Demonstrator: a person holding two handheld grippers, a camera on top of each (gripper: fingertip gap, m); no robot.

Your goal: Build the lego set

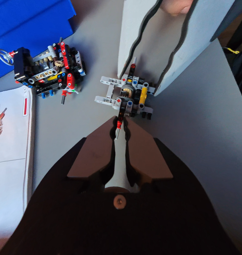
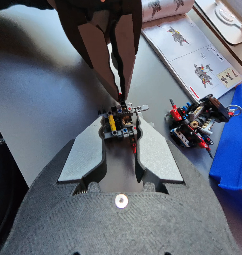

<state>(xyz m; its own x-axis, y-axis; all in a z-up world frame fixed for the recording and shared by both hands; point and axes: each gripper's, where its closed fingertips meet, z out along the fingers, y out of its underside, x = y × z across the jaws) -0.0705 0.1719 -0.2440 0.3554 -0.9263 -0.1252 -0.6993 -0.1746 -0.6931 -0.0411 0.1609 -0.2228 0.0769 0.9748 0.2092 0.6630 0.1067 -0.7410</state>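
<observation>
Two grippers meet on one small grey gear assembly [image 1: 126, 95] at frame centre. Left wrist view: left gripper [image 1: 119, 124] looks nipped on its black-red axle [image 1: 119, 121], probably to work it. Right wrist view: right gripper [image 2: 119, 124] clamps the assembly's sides, steadying it; bare table [image 2: 41, 89] left, bigger model [image 2: 197, 124] right.

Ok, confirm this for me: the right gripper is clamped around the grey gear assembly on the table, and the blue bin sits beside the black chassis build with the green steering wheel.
One detail is wrong: the steering wheel on the black chassis build is grey, not green, as the left wrist view shows. The rest stands: the right gripper is clamped around the grey gear assembly on the table, and the blue bin sits beside that build.
</observation>
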